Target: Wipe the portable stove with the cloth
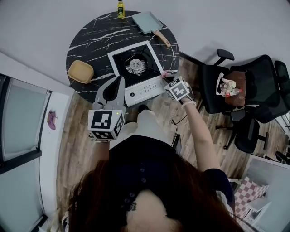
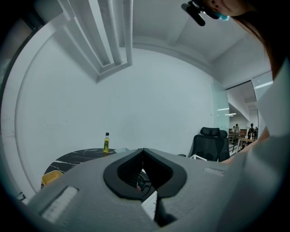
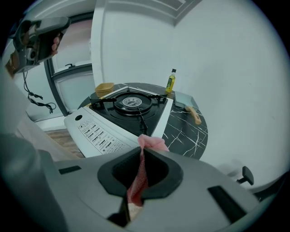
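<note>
The left gripper [image 1: 121, 81] hangs over the near left edge of the worktop [image 1: 90, 41], just beside the portable stove [image 1: 145, 89]. Its jaws are together with nothing between them. The right gripper [image 1: 170, 79] sits at the stove's near right corner, its jaws clamped on the pink cloth [image 3: 152, 142], a small tuft of which pokes out past the tips. In the right gripper view the cloth looks just short of the white control panel, and contact cannot be confirmed.

The wipe looks to be at its start, with the cloth gripped and brought to the stove. The next move calls for lowering the tuft onto the casing and dragging it across flat, keeping it clear of the raised burner [image 1: 136, 65] and its prongs, where thin fabric could snag. The free left gripper could steady the light stove.

The worktop is a round black slab with white veining. It carries a yellow container [image 1: 80, 71] at the left, a small yellow bottle [image 1: 120, 9] at the far edge and a rectangular pan [image 1: 146, 21] with a wooden handle to its right. Glass panels [image 1: 22, 118] stand at the left, wood flooring [image 1: 77, 149] runs underneath, and black office chairs [image 1: 253, 90] crowd the right.
</note>
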A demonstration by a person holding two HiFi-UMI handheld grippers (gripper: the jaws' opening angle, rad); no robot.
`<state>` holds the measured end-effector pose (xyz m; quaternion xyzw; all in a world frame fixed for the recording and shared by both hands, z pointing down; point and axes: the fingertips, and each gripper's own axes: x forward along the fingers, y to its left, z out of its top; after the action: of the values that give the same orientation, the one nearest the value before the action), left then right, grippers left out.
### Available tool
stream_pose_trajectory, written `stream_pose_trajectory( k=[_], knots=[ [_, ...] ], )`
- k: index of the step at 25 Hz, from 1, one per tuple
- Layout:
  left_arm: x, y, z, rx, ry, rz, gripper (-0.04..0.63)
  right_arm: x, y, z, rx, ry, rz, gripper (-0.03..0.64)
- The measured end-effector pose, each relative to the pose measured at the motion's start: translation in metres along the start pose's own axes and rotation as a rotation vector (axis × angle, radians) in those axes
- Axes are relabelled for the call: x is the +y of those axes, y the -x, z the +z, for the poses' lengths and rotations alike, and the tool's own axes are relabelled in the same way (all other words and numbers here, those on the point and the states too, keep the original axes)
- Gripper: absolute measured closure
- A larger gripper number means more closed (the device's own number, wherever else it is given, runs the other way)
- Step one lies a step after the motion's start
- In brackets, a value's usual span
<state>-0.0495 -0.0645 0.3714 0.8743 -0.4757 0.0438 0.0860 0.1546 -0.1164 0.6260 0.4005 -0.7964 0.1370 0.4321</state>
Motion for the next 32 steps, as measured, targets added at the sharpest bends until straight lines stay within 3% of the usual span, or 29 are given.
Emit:
stream_pose_trajectory(
  k=[14,32],
  knots=[
    [0.003,0.015,-0.004,0.0,0.002,-0.003,0.583,0.015,0.005,-0.002,-0.064,-0.089,-0.036,0.596],
    [0.01,0.027,-0.009,-0.004,0.01,0.014,0.583,0.054,0.0,0.013,-0.123,-0.174,0.06,0.597]
  ],
)
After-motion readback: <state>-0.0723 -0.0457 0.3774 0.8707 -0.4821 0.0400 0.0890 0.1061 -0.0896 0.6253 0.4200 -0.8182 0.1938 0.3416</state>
